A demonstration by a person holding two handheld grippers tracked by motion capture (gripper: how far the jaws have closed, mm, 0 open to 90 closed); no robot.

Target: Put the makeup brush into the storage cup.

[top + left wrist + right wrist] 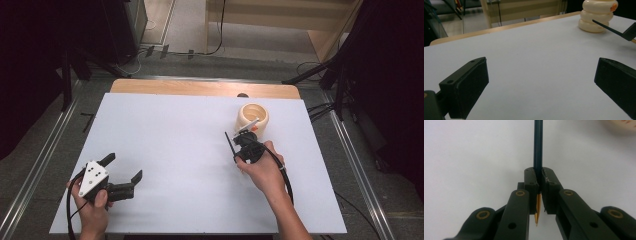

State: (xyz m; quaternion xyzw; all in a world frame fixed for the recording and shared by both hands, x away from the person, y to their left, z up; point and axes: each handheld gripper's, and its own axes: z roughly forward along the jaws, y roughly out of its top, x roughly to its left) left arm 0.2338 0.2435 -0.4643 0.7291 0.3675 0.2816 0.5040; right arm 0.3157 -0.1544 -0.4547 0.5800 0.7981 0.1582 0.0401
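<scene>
Your right gripper (538, 185) was clenched on a thin dark pencil (538, 147) near its golden tip, just in front of the cream holder (252, 117). It looked light, stiff and slippery, so gripping nearer mid-shaft would have steadied it. Your left gripper (540, 82) hung released.

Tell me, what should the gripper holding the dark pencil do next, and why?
Probably carry the dark slim pencil toward the cream ribbed holder and point it at the open top. The right gripper is shut on it, and the holder stands just beyond.
</scene>
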